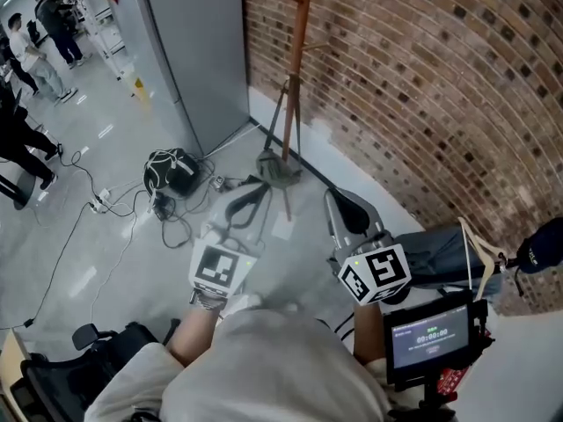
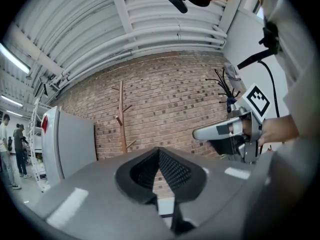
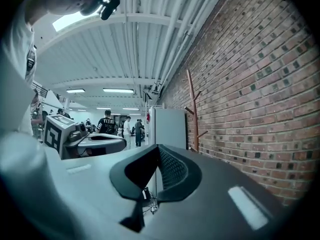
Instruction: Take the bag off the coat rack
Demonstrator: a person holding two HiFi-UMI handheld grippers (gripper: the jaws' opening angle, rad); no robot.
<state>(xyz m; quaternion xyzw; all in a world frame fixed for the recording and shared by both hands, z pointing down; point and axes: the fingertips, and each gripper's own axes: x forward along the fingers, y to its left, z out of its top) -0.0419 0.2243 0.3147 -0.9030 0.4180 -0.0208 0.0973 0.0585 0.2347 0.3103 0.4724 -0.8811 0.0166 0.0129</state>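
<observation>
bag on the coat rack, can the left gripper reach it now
Probably not yet: the left gripper is shut and held short of the bag low on the coat rack. Nothing seems to stand between them, so stepping closer should do.

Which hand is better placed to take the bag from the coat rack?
Probably the left. The left tongs point almost at the bag hanging low on the coat rack; the right tongs sit farther aside. Both are shut.
</observation>
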